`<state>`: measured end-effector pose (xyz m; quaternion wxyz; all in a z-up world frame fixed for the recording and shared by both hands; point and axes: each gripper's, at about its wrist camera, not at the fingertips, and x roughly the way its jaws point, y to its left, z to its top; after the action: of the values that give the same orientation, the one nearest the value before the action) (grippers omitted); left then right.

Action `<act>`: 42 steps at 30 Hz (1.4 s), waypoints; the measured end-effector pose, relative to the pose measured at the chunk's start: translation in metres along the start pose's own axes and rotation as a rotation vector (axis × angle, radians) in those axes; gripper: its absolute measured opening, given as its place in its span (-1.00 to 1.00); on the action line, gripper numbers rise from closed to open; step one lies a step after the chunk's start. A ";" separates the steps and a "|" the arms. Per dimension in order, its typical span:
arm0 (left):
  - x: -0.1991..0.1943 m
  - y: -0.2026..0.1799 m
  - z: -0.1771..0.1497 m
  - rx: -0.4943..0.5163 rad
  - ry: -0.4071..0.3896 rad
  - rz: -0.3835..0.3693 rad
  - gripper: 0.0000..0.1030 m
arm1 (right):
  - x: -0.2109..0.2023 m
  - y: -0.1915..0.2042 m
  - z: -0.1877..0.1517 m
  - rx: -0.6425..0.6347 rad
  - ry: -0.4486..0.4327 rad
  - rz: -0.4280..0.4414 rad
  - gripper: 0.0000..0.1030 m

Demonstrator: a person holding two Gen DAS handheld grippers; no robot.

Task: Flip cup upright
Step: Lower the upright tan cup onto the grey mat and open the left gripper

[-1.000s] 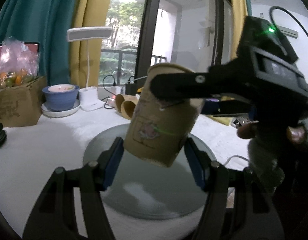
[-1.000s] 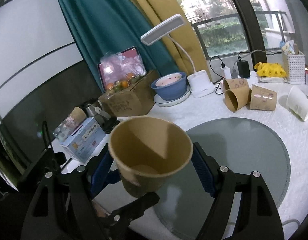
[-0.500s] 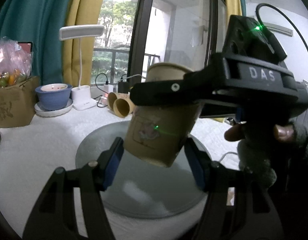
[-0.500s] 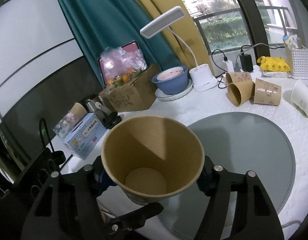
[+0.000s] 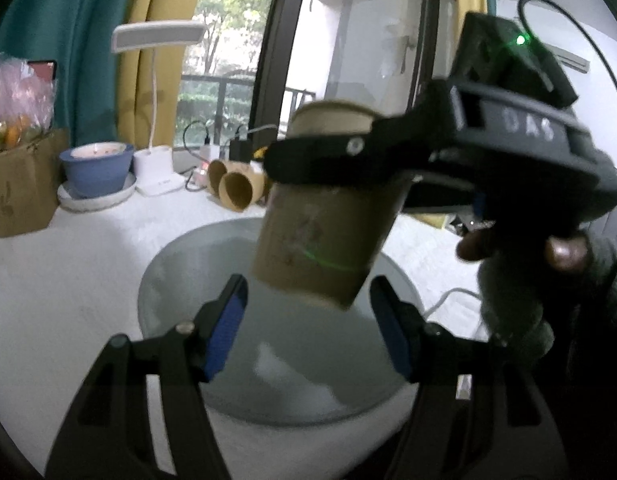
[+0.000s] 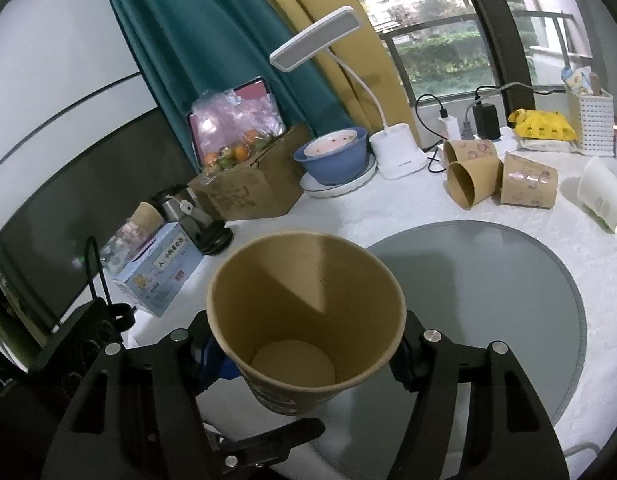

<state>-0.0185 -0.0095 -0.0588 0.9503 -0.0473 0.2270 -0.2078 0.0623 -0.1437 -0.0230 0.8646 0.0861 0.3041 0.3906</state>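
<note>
A brown paper cup [image 6: 304,320] stands mouth-up in the air, clamped between the fingers of my right gripper [image 6: 308,356] above the grey round mat [image 6: 508,320]. In the left wrist view the same cup [image 5: 328,240] hangs slightly tilted, held near its rim by the right gripper's black fingers [image 5: 348,156]. My left gripper [image 5: 308,320] is open below the cup's base, its blue pads apart from the cup on both sides. The grey mat [image 5: 188,264] lies under it.
Several paper cups [image 6: 476,184] lie on their sides at the back, with a white cup [image 6: 604,200] to the right. A blue bowl [image 6: 336,156], a white desk lamp [image 6: 396,156], a cardboard box [image 6: 248,196] and a tissue box [image 6: 160,268] stand along the left and back.
The left gripper's pads have come off the cup and spread apart. The right gripper has closed onto the cup and now holds it alone, a little higher.
</note>
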 end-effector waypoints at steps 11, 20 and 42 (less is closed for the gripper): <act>-0.003 0.021 -0.016 -0.054 0.070 0.072 0.48 | 0.006 -0.015 0.007 -0.062 -0.017 -0.144 0.34; -0.009 0.060 -0.013 -0.151 0.057 0.198 0.48 | 0.041 -0.037 0.006 -0.173 0.021 -0.325 0.34; 0.007 0.095 -0.004 -0.281 0.099 0.225 0.48 | 0.098 -0.053 0.006 -0.289 0.115 -0.497 0.34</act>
<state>0.0215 0.0742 -0.0826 0.9392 -0.1437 0.3041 -0.0686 0.1486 -0.1081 -0.0838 0.9184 -0.1374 0.3057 0.2105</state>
